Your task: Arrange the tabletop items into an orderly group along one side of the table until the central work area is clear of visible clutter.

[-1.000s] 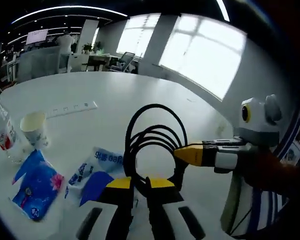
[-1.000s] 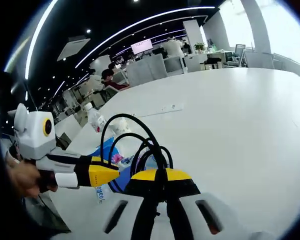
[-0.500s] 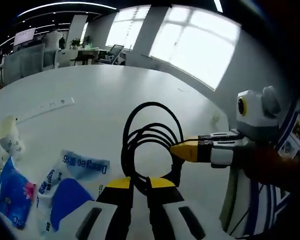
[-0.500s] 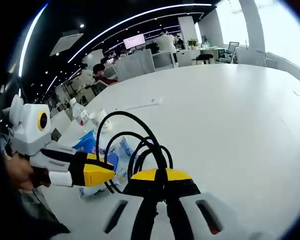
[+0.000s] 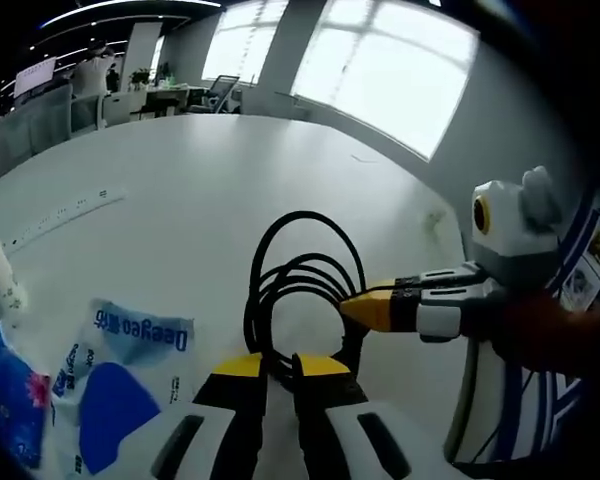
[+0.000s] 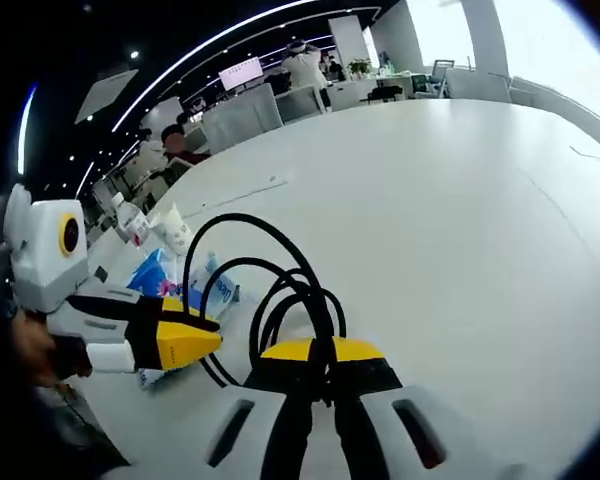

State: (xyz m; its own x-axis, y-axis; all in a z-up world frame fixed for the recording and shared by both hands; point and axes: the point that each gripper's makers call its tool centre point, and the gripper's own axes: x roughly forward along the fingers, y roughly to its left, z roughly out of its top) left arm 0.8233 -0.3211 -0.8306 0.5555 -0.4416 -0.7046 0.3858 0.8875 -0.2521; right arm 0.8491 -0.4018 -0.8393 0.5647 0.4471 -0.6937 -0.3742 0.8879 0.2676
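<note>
Coiled black cable (image 5: pixel 302 290) at centre of left gripper view, pinched by closed left gripper (image 5: pixel 280 368) and right gripper (image 6: pixel 312 352). Keep both pinches firm, carry coil level toward blue-white tissue packs (image 5: pixel 100 360), lower left.

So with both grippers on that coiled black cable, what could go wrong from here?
1. The black cable is pinched only at its lower loops by the left gripper and right gripper; the free loops could spring apart or slip out.
2. The tissue packs lie right beside the coil, so dangling loops might drag them.
</note>
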